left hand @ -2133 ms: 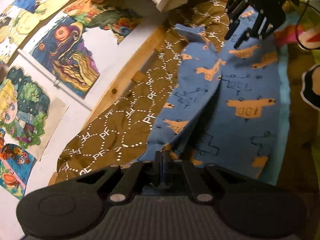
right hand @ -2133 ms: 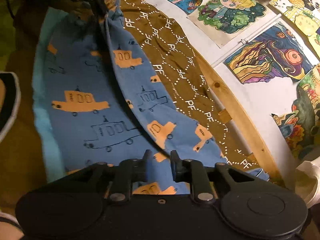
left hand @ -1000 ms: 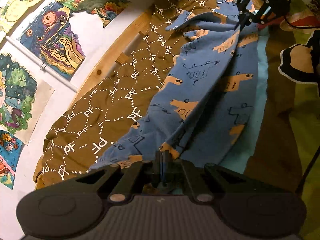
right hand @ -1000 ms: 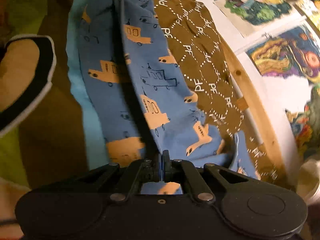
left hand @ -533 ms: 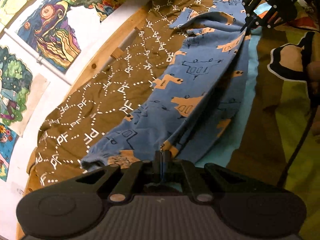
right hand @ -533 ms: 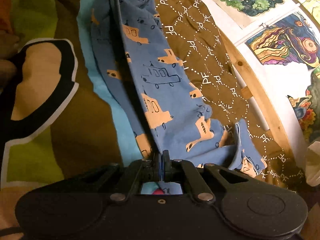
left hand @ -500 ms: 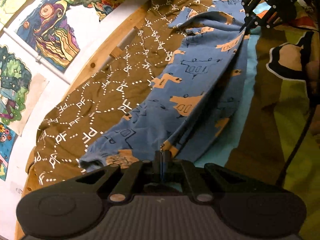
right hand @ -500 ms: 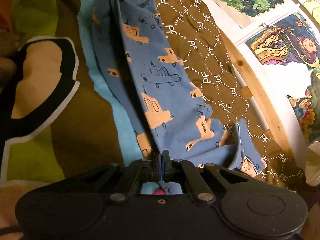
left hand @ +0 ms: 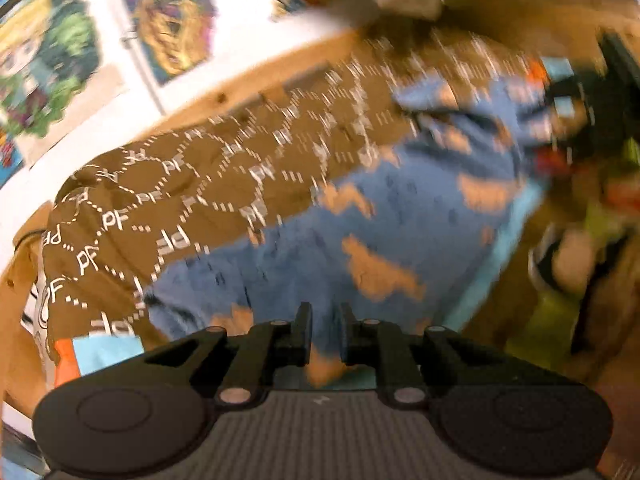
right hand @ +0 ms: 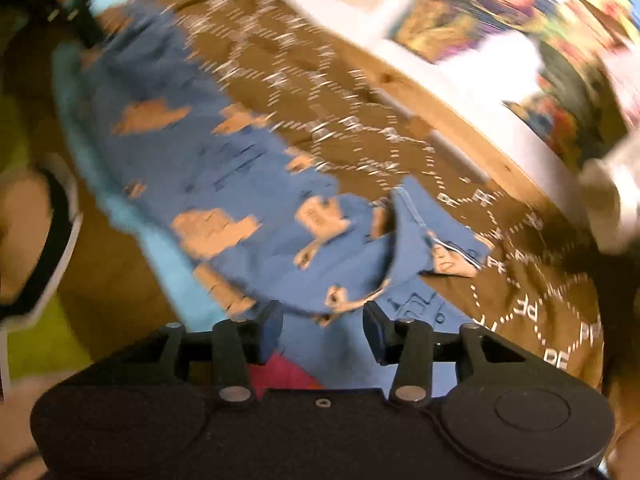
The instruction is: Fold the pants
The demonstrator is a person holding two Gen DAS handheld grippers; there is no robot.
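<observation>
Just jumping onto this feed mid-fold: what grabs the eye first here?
The blue pants with orange vehicle prints stretch across both views, lying half on the brown PF-patterned blanket. Both frames are motion-blurred. The left gripper and right gripper sit open at opposite ends, gripping no cloth. Colourful drawings line the white wall behind.
</observation>
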